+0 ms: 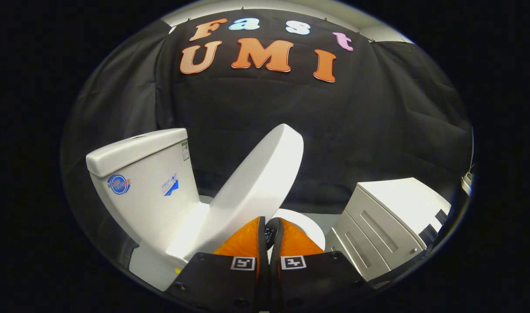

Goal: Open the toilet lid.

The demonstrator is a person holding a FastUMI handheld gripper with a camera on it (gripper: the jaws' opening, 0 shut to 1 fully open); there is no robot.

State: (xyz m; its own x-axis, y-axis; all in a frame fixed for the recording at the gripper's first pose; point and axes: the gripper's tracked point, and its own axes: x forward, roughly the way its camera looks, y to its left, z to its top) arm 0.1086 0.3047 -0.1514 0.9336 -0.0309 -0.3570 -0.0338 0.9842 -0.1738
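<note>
Orange gripper (270,232) fingers at bottom centre are pressed together, holding nothing, just below the half-raised toilet lid (256,182); cistern (138,182) left, white cabinet (391,221) right.

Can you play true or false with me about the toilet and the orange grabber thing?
1. The toilet lid is lifted partway up. True.
2. The lid is lying flat and closed on the bowl. False: it tilts up toward the tank.
3. The tool has its fingers spread wide apart. False: they are close together, right by the lid's lower edge.
4. A white cabinet stands beside the toilet. True.
5. The tank is black. False: it is white.
</note>
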